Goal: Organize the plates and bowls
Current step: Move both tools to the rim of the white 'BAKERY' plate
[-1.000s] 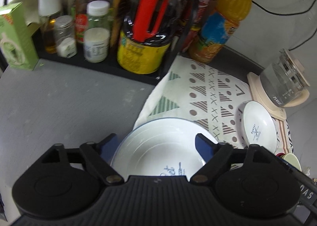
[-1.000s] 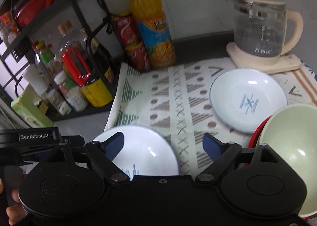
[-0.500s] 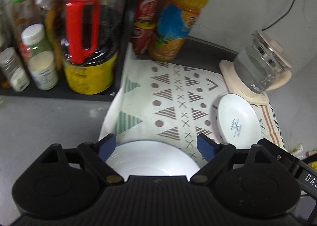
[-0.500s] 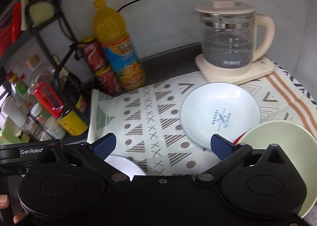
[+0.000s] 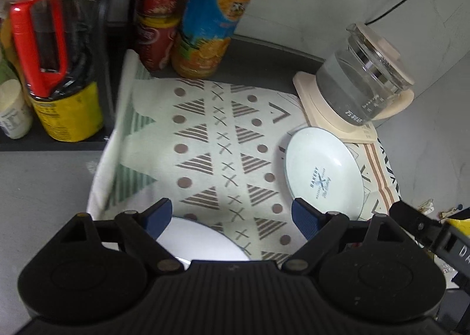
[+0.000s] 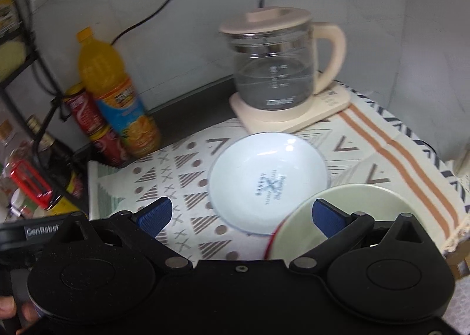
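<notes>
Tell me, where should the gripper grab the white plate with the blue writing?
Probably by its raised rim. The white plate lies flat on the patterned cloth, so only the edge offers a hold. The left, cloth-side rim looks freest: the kettle base crowds the back and the green bowl overlaps the front right.

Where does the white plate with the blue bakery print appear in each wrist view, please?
Left wrist: the printed plate lies right of centre on the patterned cloth, just below the kettle base.
Right wrist: it sits at centre, its lower right edge overlapped by the pale green bowl.
Shared landmark: the glass kettle.
</notes>
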